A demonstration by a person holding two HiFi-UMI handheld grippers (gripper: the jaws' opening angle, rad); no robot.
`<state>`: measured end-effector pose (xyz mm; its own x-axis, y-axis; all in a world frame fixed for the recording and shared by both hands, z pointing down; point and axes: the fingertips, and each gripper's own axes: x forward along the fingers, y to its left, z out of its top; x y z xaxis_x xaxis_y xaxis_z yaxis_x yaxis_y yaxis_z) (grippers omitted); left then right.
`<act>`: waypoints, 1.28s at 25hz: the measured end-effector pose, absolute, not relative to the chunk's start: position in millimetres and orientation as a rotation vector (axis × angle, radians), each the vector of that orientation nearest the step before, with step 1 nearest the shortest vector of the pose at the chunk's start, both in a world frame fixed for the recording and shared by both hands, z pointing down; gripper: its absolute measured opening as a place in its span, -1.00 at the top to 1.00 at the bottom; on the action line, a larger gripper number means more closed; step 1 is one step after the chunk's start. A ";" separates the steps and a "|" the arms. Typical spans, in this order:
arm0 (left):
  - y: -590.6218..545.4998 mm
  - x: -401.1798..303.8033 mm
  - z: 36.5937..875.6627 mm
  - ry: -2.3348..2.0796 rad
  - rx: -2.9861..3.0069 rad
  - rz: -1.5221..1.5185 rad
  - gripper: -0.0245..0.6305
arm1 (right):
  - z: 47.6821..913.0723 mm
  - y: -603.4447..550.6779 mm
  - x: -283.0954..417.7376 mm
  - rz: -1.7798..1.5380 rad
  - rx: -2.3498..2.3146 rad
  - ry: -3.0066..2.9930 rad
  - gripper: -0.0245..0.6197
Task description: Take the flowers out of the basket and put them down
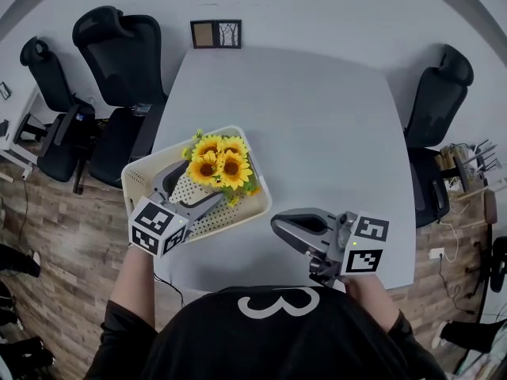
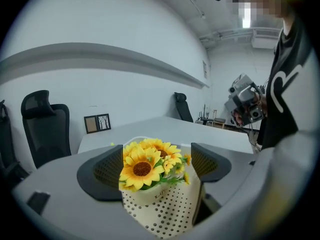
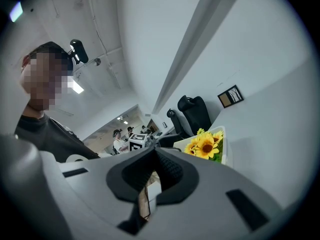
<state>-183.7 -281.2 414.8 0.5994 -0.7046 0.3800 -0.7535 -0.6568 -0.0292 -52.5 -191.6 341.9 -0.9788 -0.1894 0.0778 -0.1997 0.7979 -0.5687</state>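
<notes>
A bunch of yellow sunflowers (image 1: 220, 163) stands in a small cream pot inside the cream perforated basket (image 1: 146, 169) on the grey table, near its front left. My left gripper (image 1: 188, 192) reaches into the basket from the near side, open, its jaws just short of the flowers and not pressing on them. In the left gripper view the sunflowers (image 2: 146, 165) sit between and a little beyond the spread jaws of the left gripper (image 2: 157, 165), above the basket's dotted floor (image 2: 170, 215). My right gripper (image 1: 279, 226) hovers over the table's front edge, shut and empty. The right gripper view shows the right gripper (image 3: 156, 153) and the flowers (image 3: 206, 145) far off.
A framed picture (image 1: 215, 33) stands at the table's far edge. Black office chairs (image 1: 119, 50) line the left side, and one more chair (image 1: 436, 101) is at the right. The grey table (image 1: 317, 125) is bare beyond the basket. Its front edge is close to the person's body.
</notes>
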 end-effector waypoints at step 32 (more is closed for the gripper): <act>-326.9 -176.6 504.0 -1.128 2.582 0.441 -0.45 | 366.0 -214.0 -26.3 0.998 0.409 -2.888 0.90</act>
<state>-176.6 -326.9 504.0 0.6468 -0.6574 0.3867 -0.7455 -0.6520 0.1385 -26.3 -214.0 366.0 -0.9632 -0.2292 0.1404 -0.2670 0.7556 -0.5982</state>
